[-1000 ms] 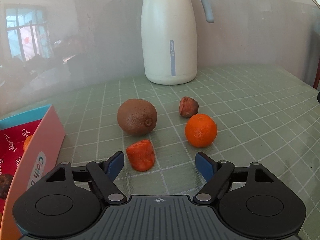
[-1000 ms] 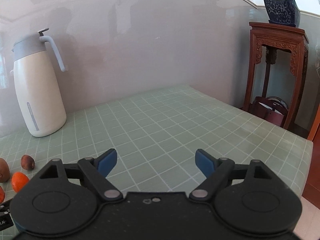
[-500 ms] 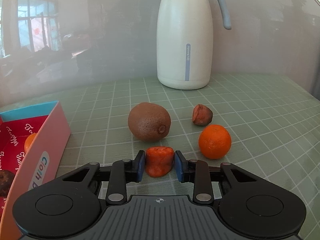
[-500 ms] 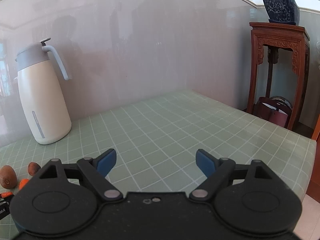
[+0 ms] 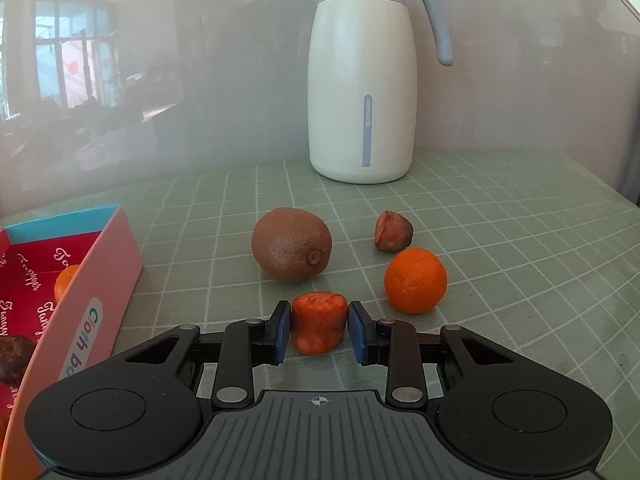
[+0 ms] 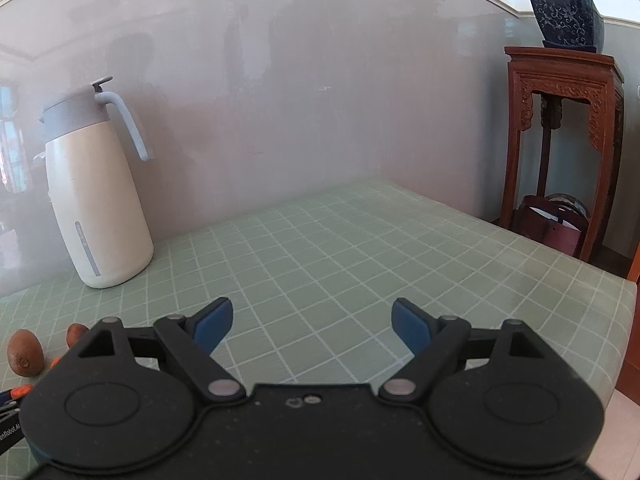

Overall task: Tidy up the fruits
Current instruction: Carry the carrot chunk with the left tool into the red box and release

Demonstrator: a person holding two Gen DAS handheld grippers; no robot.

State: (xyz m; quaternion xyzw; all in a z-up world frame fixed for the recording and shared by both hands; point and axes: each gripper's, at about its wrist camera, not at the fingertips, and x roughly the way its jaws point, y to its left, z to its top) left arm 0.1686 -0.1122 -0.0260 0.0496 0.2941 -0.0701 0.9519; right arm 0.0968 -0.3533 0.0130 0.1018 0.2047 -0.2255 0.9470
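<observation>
Left wrist view: my left gripper (image 5: 319,330) is clamped on the red-orange fruit chunk (image 5: 319,321), blue pads (image 5: 283,330) pressing both its sides. I can't tell if the chunk is touching the green checked tablecloth (image 5: 520,240) or just off it. Just beyond the chunk sits a brown kiwi (image 5: 291,244), on the cloth, stem end facing me. Right of the chunk, near it but apart, a whole mandarin (image 5: 415,280). Behind the mandarin, close but not touching, a small dark brown nut-like fruit (image 5: 393,236), type unclear. A cream thermos jug (image 5: 362,76) with grey-blue lid and handle stands upright at the back by the wall. On the left edge, a pink box (image 5: 86,304) with red printed lining, open top; inside I see part of an orange fruit (image 5: 66,282) and a dark brown item (image 5: 14,358), mostly cut off by the frame.

Right wrist view: my right gripper (image 6: 310,322) hangs above the tablecloth (image 6: 360,248) with fingers spread wide, nothing between them. The thermos jug (image 6: 96,200) is far left. At the lower left edge I see the kiwi (image 6: 25,351) and the brown nut-like fruit (image 6: 76,334) partly hidden behind the gripper body. Off the table to the right, a carved wooden stand (image 6: 564,120) carries a blue patterned plant pot (image 6: 566,20).
</observation>
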